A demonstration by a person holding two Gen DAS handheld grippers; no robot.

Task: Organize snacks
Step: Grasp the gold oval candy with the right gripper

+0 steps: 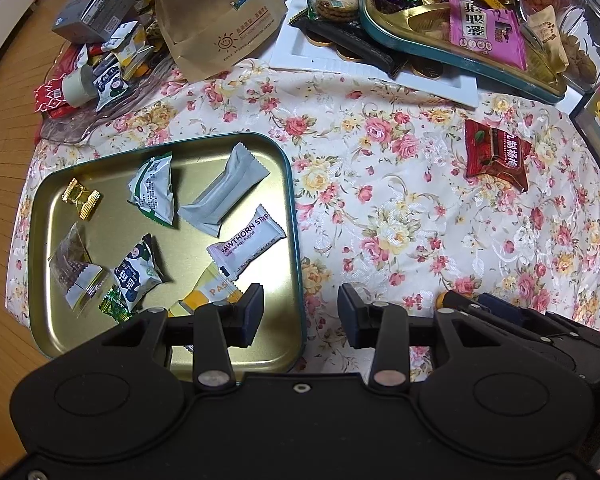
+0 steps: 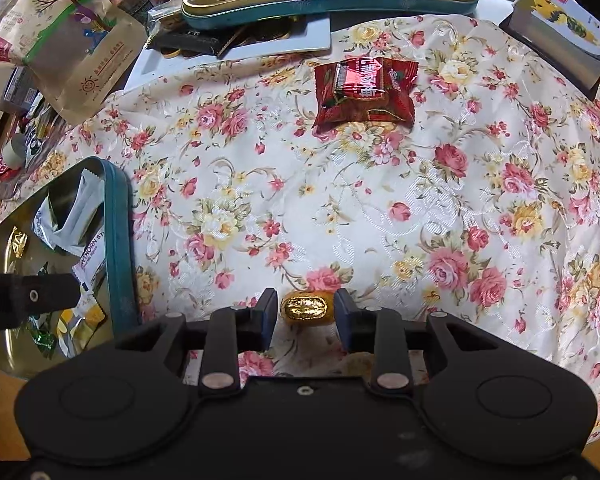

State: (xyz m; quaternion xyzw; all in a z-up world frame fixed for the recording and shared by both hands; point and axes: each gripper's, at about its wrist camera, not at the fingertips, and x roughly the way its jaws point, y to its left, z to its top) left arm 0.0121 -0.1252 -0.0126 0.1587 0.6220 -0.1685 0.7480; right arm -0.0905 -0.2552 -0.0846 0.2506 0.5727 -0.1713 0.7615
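Gold-foil wrapped oval candy (image 2: 306, 309) is lying on the floral tablecloth (image 2: 340, 208) covering the table, sitting between the fingers of the right tool (image 2: 305, 312); the jaws are standing slightly apart with narrow gaps on both sides of the foil, not pressing it.

Red crinkled snack packet with white lettering (image 2: 364, 94) is resting farther out on the same cloth, well apart from the candy.

Square gold-coloured metal tray with a teal rim (image 1: 296, 216) is lying on the cloth to the left. It is holding a white "Hawthorn Strip" packet (image 1: 246, 244), a plain grey-white wrapped bar (image 1: 226, 190), a white-and-green sachet (image 1: 154, 188), a small gold-wrapped sweet (image 1: 81, 198), a navy-and-white sachet (image 1: 138, 272), a clear packet with dark contents (image 1: 70, 260), a green foil sweet (image 1: 115, 306) and a yellow-and-white packet (image 1: 210, 294).

Left tool (image 1: 298, 312) is hanging over the tray's right rim, pointing down, its jaws standing wide apart and gripping nothing.

Larger teal-rimmed gold tray piled with snacks (image 2: 328, 6) is sitting at the far edge on a white flat box (image 1: 380, 72). A brown paper bag with a sun print (image 1: 220, 20) is standing to its left.
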